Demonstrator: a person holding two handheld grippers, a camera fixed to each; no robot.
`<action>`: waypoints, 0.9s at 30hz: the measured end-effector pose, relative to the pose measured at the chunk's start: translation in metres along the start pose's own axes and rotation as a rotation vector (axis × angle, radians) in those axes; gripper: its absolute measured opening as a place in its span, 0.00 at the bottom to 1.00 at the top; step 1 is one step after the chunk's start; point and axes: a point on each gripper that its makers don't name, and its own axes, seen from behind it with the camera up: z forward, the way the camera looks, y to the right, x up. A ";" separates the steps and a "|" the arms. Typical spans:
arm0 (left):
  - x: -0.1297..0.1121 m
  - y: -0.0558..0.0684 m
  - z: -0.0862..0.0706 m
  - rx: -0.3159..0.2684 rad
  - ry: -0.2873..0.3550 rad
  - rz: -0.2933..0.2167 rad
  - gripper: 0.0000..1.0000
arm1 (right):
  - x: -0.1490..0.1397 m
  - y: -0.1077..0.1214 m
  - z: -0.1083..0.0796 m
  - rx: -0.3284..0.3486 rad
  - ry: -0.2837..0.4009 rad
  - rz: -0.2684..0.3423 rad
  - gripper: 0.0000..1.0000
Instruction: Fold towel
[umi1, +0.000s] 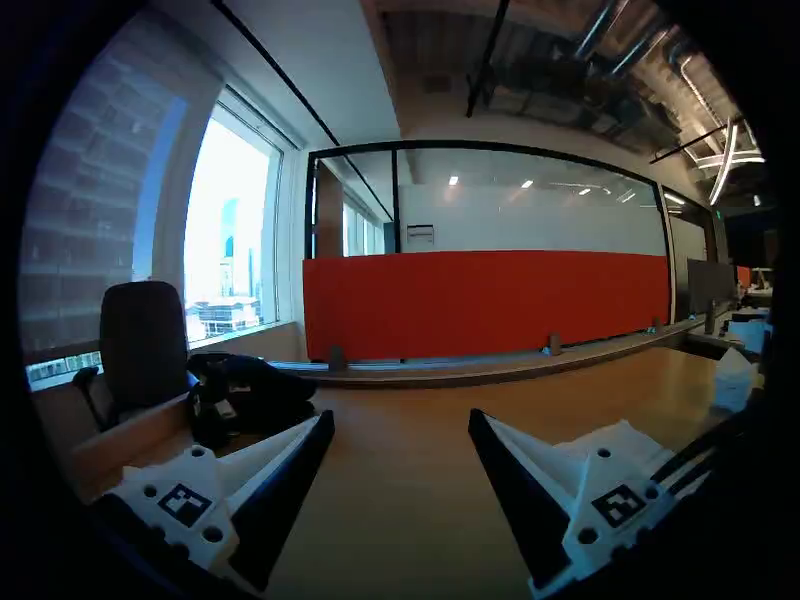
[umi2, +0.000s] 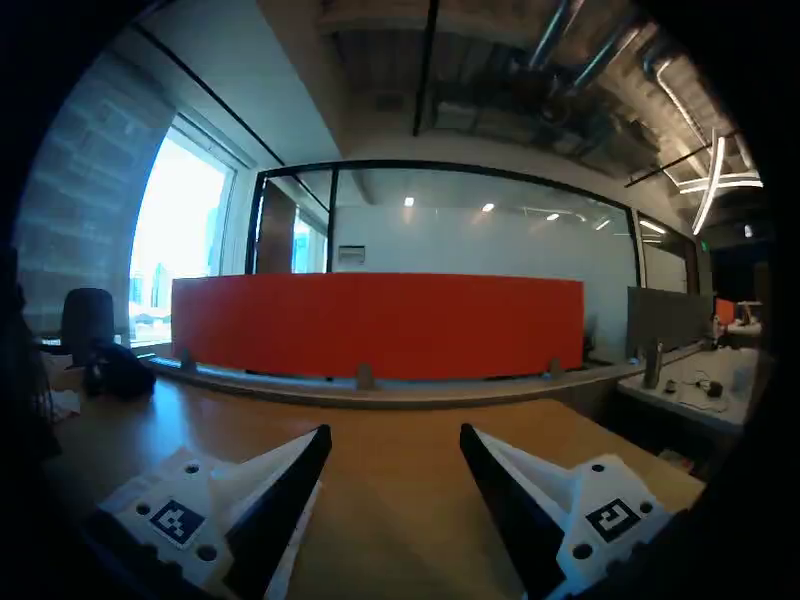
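Left gripper (umi1: 400, 415) hangs wide and empty over the wooden desk (umi1: 420, 500); my right gripper (umi2: 393, 430) likewise. Where the towel lies I cannot tell, though a pale bundle (umi1: 735, 378) at the desk's right edge may be it.

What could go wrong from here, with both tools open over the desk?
1. The left tool and right tool point level across the desk toward the orange screen, not downward. Closing in this pose would likely catch nothing.
2. A black bag lies on the desk ahead and to the left of the left tool. A sideways sweep could snag or drag it.
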 end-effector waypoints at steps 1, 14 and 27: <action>0.004 0.000 -0.001 0.000 -0.001 0.000 1.00 | 0.008 0.000 0.000 -0.001 -0.002 0.000 1.00; 0.076 -0.005 -0.010 0.007 -0.029 0.015 1.00 | 0.101 0.003 -0.007 -0.013 -0.005 -0.004 1.00; 0.105 0.004 -0.012 -0.019 -0.055 0.004 1.00 | 0.135 0.007 -0.014 -0.015 -0.017 -0.011 1.00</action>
